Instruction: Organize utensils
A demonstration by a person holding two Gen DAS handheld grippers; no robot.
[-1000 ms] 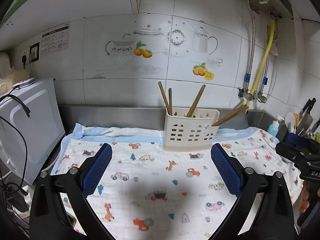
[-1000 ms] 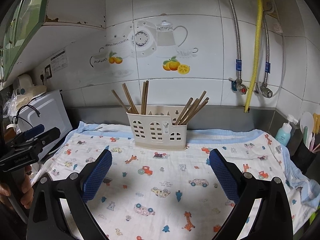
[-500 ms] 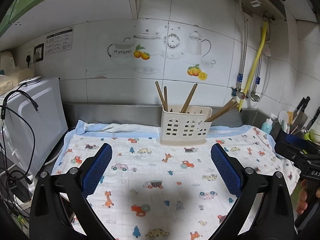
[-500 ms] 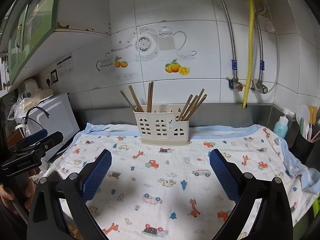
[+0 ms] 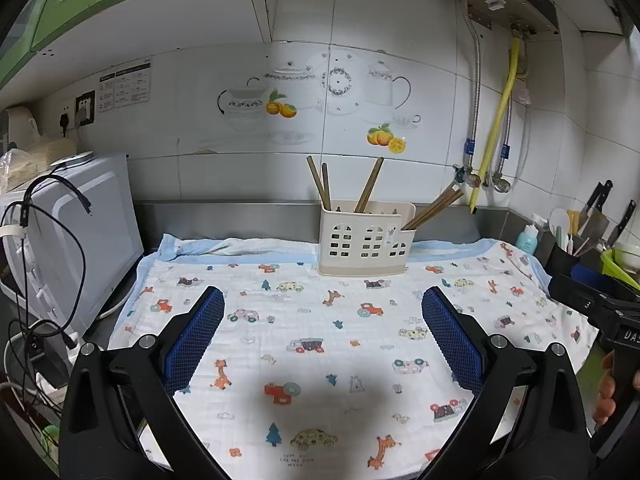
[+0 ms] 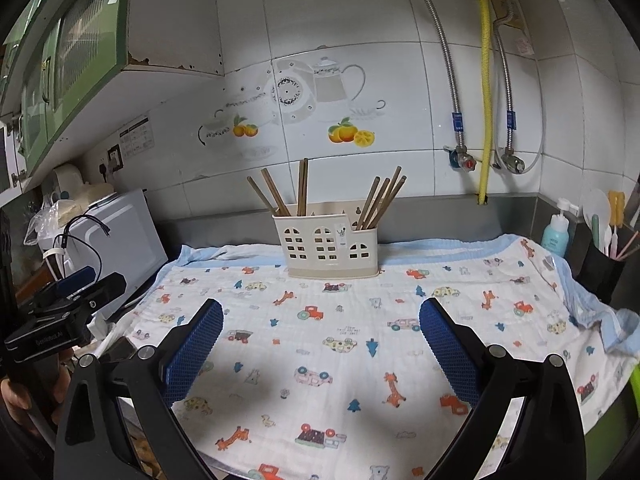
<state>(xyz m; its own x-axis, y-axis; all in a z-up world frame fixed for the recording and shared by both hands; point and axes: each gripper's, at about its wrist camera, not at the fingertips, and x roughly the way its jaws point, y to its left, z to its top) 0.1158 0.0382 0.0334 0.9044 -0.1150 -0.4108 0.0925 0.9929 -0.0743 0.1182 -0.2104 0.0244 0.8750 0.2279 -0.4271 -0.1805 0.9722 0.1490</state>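
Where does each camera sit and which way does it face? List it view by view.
Left wrist: behind the open left gripper, facing the utensil holder and tiled wall; a hand shows at right.
Right wrist: behind the open right gripper, facing the same holder from further right.
Shared: holder, chopsticks, printed cloth.

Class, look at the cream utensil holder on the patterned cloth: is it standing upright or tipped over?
Upright. The utensil holder sits flat on the cloth, open top upward, with chopsticks sticking up out of it.
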